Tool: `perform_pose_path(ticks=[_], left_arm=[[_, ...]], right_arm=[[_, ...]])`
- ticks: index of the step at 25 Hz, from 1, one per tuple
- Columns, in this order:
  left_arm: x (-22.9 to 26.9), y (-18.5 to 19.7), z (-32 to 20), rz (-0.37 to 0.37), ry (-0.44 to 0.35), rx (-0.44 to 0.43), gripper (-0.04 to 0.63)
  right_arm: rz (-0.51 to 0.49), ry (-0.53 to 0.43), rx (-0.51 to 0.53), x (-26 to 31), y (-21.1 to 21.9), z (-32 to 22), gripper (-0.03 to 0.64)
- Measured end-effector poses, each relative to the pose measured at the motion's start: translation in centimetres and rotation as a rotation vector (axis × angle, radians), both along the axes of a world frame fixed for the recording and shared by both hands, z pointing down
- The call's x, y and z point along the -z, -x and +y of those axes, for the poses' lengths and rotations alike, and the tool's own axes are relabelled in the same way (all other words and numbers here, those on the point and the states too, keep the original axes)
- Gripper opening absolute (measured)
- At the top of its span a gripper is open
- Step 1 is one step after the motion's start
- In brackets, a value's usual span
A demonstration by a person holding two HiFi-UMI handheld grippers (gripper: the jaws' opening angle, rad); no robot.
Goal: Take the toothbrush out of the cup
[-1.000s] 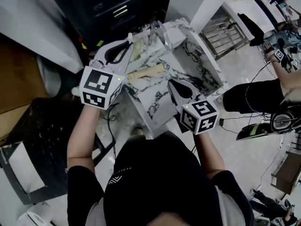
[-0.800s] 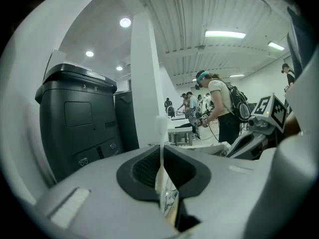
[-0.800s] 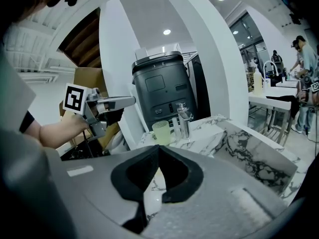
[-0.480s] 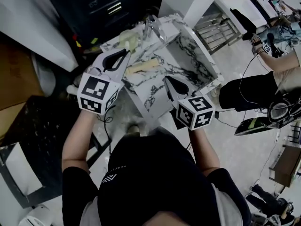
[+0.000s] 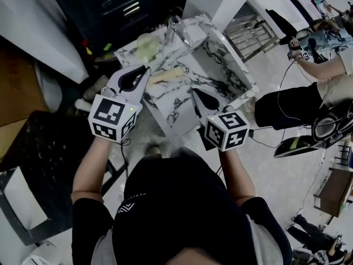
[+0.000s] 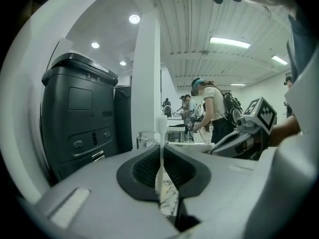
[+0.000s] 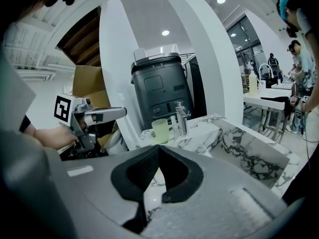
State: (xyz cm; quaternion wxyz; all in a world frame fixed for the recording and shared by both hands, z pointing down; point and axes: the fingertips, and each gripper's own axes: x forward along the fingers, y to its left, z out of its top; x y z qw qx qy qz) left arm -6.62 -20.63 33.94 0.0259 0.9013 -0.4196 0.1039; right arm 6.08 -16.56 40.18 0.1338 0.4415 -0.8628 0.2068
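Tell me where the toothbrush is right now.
The toothbrush is clamped upright in the left gripper, out of the green cup. In the head view it is over the left part of the marble counter.

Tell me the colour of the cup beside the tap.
Pale translucent green. The cup shows best in the right gripper view, left of the tap.

White marble counter (image 5: 168, 101) w/ black veins & a sunk sink (image 5: 220, 73), upper middle of head view. At its top-left end: pale green plastic cup (image 5: 146, 42), beside shiny metal tap (image 5: 179, 29).
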Motion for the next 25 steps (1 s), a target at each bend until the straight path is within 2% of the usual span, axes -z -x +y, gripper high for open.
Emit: perform_pose_path(ticks=[25], left_arm=[[-2.7, 0.3, 2.4, 0.06, 0.104, 0.028, 0.04]], right_arm=[[0.012, -0.002, 0.005, -0.5, -0.5, -0.1, 0.002]])
